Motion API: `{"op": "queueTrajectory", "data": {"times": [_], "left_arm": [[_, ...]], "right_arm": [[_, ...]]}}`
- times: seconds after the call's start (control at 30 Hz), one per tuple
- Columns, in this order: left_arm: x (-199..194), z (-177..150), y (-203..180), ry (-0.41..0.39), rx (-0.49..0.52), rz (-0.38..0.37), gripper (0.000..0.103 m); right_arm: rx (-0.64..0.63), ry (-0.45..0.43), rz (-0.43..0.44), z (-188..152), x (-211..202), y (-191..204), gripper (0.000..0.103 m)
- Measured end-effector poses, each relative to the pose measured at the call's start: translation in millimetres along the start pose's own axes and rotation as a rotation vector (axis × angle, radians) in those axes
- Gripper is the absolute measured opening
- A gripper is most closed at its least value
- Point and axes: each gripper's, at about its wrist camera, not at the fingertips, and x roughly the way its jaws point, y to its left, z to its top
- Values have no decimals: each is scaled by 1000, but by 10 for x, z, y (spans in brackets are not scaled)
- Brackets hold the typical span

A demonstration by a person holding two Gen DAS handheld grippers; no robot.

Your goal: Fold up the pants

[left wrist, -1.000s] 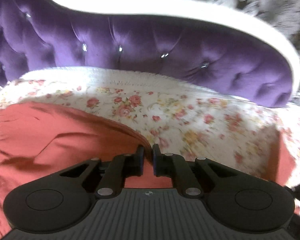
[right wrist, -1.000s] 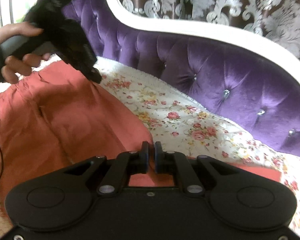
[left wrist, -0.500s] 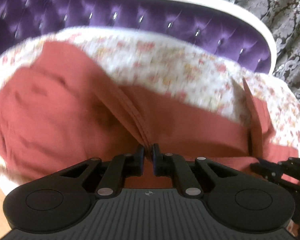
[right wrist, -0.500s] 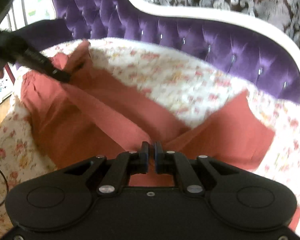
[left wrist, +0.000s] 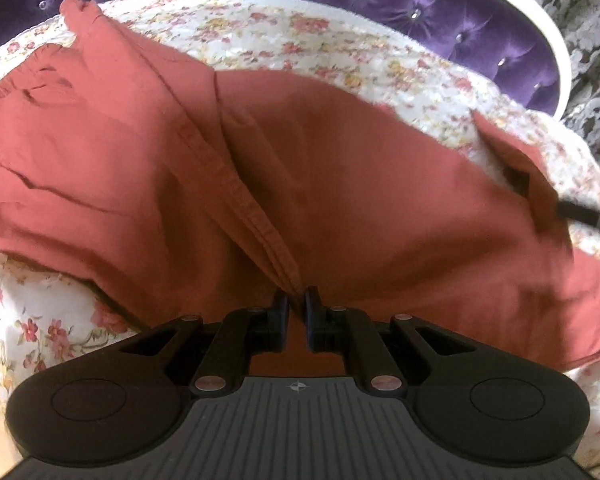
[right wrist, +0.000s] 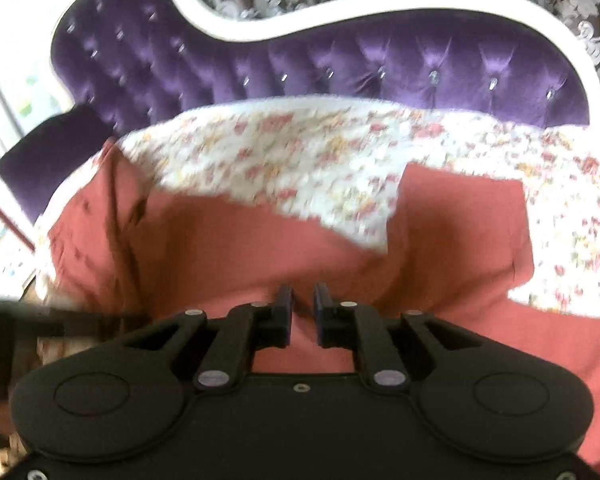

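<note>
Two fisheye views look along hand-held grippers at one pair of rust-red pants spread on a floral bedspread.

Left wrist view: the left hand-held gripper (left wrist: 294, 300) sits at 6 o'clock, its two black fingers drawn nearly together and clamped on a stitched seam ridge of the pants (left wrist: 340, 184). That ridge runs from the fingertips up toward 11 o'clock. The cloth fills the middle of the view, rumpled on the 9 o'clock side and smoother toward 3 o'clock, where one corner stands raised. A dark, blurred tip of the right hand-held gripper (left wrist: 588, 216) touches that raised corner at 3 o'clock. The floral bedspread (left wrist: 300, 36) shows above the pants at 12 o'clock and below at 8 o'clock. A purple tufted headboard (left wrist: 440, 12) with a white frame curves across the top.

Right wrist view: this picture is blurred. The right hand-held gripper (right wrist: 303, 300) sits at 6 o'clock, its fingers a narrow gap apart with red cloth lying between them; a firm grip cannot be told. The pants (right wrist: 228, 248) stretch from 9 o'clock to 4 o'clock, with one flap lifted at 2 o'clock. The bedspread (right wrist: 300, 140) lies beyond, under the headboard (right wrist: 340, 64) at 12 o'clock.
</note>
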Motion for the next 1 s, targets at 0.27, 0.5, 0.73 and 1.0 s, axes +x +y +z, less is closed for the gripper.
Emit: {"op": "queueTrajectory", "data": {"times": [0.27,0.5,0.73,1.0], "left_arm": [[3,-86,101,2,1,-30,9],[-15,-111,103,-7,-7,-33,9],[-50,-141,97,-23,0,-29,9],[-87,-199,56,-41,17,-18,9]], "right_arm": [[36,1,-222,466,431,-26,26],[69,176,-451,639,1486,-209,24],[113,45,-447,595,822,-288,5],[327,-134,-549,-193,-809,-844,6]]}}
